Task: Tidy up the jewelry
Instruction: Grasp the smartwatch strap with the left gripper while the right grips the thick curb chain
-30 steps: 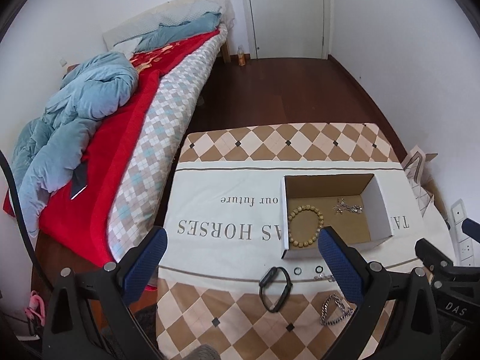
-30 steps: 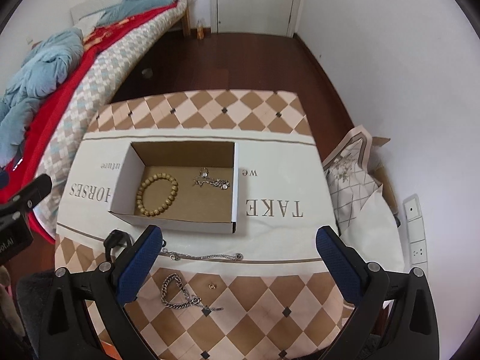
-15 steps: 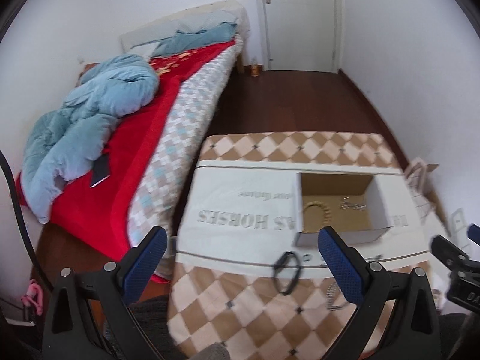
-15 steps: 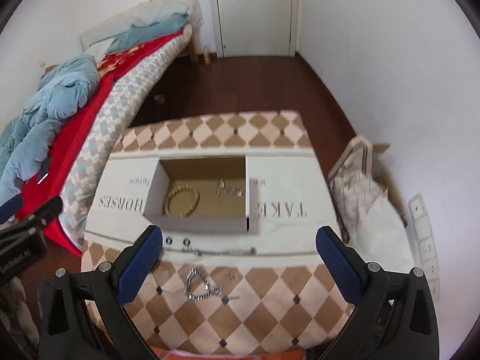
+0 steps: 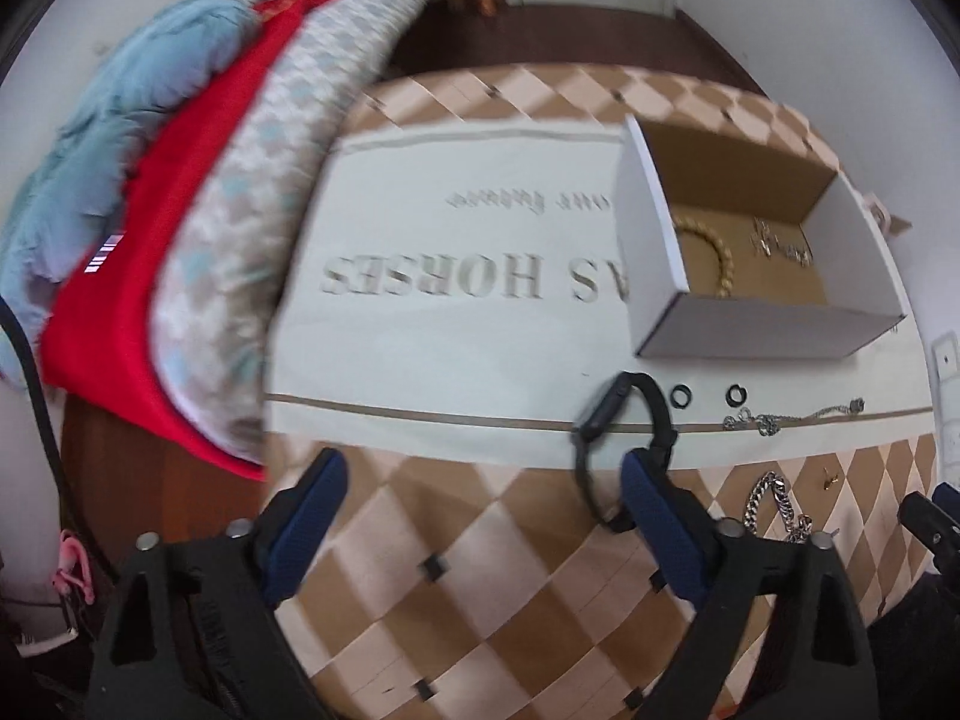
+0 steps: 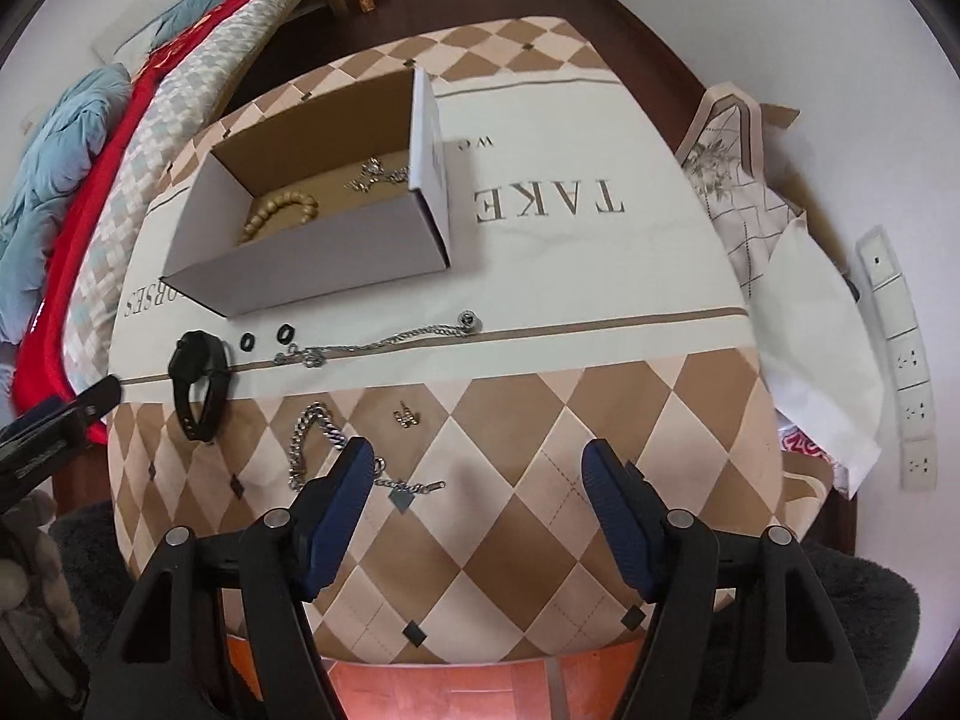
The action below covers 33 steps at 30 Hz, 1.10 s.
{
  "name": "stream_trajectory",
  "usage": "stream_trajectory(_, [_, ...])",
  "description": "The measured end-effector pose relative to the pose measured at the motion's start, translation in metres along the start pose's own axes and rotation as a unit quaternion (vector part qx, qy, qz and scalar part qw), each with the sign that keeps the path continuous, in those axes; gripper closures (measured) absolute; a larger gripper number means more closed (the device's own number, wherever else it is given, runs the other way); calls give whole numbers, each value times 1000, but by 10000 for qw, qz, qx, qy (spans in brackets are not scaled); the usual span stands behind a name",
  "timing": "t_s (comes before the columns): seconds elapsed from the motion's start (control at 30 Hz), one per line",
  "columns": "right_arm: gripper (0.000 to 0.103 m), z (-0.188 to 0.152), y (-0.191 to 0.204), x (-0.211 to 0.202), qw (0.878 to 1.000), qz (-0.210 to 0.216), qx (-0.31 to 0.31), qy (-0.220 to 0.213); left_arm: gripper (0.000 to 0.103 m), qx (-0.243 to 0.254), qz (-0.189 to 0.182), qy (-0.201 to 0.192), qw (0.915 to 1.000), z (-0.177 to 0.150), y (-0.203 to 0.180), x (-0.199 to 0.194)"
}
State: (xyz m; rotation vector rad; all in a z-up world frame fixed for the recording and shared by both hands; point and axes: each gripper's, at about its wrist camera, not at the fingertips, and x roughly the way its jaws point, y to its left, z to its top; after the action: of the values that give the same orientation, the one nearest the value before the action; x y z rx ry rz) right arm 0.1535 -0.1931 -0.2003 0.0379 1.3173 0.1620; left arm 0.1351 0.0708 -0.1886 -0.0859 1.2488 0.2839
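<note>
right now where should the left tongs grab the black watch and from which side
Probably the strap loop, from above. The black watch lies on its edge on the tablecloth, its band an open loop with the screen block at the far left. One finger inside the loop, one outside, pinching the thin band at the near end. The left tongs, empty and closing, sit just left of it.

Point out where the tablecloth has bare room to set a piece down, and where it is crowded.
Free: the printed cream band left of the cardboard box, and the checkered cloth right of the gold earring. Crowded: the strip in front of the box, with the black watch, two black rings, thin silver chain and chunky silver bracelet.
</note>
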Motion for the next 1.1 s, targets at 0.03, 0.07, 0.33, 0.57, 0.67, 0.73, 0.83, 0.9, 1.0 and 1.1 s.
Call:
stream_trajectory(0.03, [30,0,-1,4,10000,36,18,44,24,19,-42,91,9999,1,-4,8])
stream_trajectory(0.07, [30,2,-2,7,9999,59,38,83,28,60,-91,184,9998,2,-8,17])
stream_trajectory(0.33, [29,3,6,24,9993,255,-77,265,98,146,-241,504,9983,-3,-22,47])
stream_trajectory(0.57, [30,-11,46,44,9965,422,-585,428,100,307,-16,320,9990,-30,-18,29])
stream_trajectory(0.67, [35,-17,59,57,9959,332,-713,458,100,329,67,338,9989,-44,-17,24])
stream_trajectory(0.73, [47,-21,69,60,9952,160,-915,299,100,332,77,383,9987,-50,-15,24])
stream_trajectory(0.83, [69,-24,82,63,9922,-68,-1229,205,100,339,73,403,9986,-53,-14,25])
stream_trajectory(0.9, [91,-25,87,64,9908,-103,-1332,223,100,341,67,399,9986,-51,-13,26])
stream_trajectory(1.0, [92,-29,91,64,9898,-136,-1405,184,100,348,67,394,9986,-49,-12,27])
stream_trajectory(1.1, [92,-32,91,64,9899,-98,-1405,161,101,341,74,391,9986,-45,-11,29])
